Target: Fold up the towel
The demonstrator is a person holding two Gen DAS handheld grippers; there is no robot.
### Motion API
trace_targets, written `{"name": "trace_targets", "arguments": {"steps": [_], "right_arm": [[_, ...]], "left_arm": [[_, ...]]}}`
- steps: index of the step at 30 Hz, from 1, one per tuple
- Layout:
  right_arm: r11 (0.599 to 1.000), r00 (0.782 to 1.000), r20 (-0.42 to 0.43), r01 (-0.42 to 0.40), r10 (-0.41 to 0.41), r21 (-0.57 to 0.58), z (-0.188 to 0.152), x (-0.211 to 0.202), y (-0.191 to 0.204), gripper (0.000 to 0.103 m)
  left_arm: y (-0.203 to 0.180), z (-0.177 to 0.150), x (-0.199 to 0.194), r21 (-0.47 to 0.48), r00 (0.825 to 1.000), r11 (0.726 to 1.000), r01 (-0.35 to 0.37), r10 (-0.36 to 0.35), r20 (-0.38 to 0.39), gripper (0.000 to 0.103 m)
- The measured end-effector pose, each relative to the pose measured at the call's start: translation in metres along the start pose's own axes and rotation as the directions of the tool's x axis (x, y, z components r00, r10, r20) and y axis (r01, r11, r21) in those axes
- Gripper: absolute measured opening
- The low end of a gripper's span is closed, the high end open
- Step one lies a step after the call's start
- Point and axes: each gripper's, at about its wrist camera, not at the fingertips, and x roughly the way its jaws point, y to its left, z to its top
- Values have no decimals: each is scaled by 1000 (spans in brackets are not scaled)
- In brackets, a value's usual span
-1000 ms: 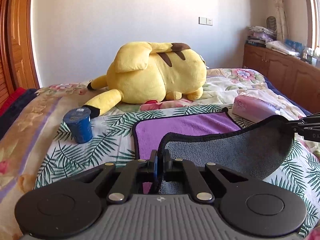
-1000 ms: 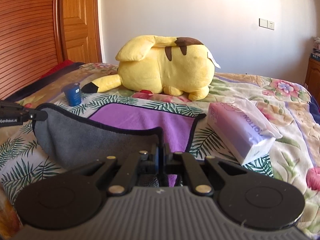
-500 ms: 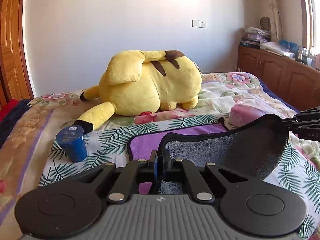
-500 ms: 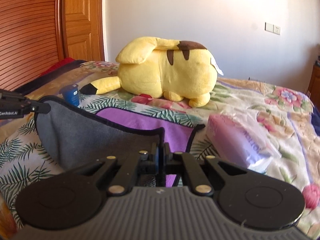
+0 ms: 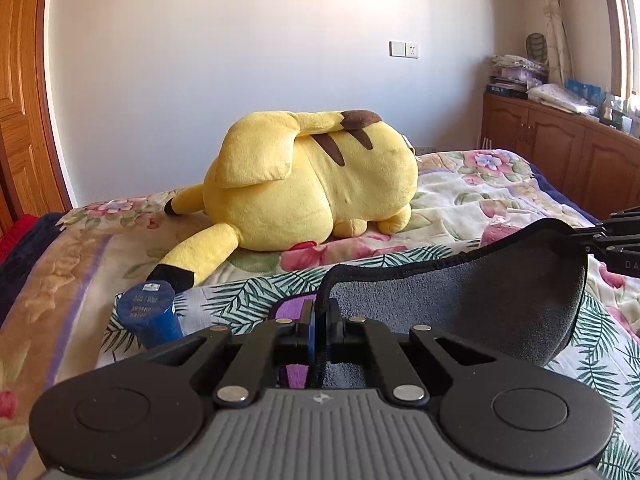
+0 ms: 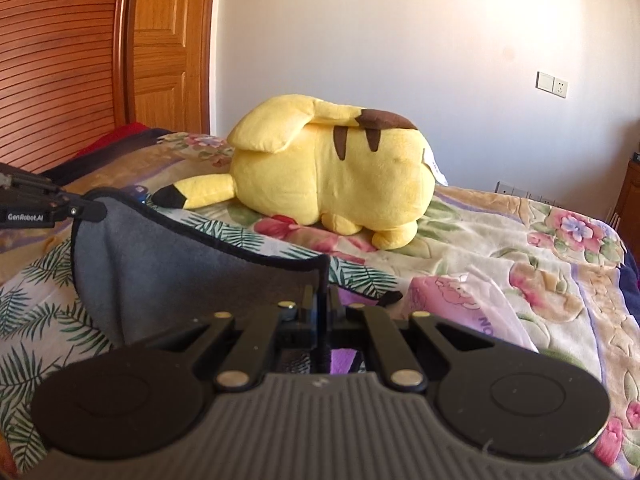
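The towel [image 5: 460, 308] is purple on one face and grey on the other, with a black hem. It lies on the bed, its near edge lifted so the grey side faces me. My left gripper [image 5: 318, 312] is shut on one near corner. My right gripper [image 6: 322, 300] is shut on the other near corner of the towel [image 6: 168, 272]. The right gripper also shows at the right edge of the left wrist view [image 5: 576, 236], and the left gripper at the left edge of the right wrist view [image 6: 100, 212]. Most of the purple face is hidden behind the raised grey side.
A large yellow plush toy [image 5: 312, 196] lies behind the towel. A blue cylinder [image 5: 150, 314] stands to the towel's left. A pink tissue pack [image 6: 468, 308] lies to its right. A wooden cabinet [image 5: 560, 148] stands on the right and a wooden wardrobe [image 6: 60, 60] on the left.
Both grippers have moved forward towards the plush toy with the towel's near edge, bringing the grey side over more of the purple face. The plush toy looks closer.
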Motion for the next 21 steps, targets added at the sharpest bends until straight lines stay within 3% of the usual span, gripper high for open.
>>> {"name": "trace_targets", "arguments": {"steps": [21], "right_arm": [[996, 998, 17, 68, -67, -55, -3, 67, -12, 5]], "left_arm": [[14, 4, 75, 34, 999, 998, -45, 45, 10, 0]]}}
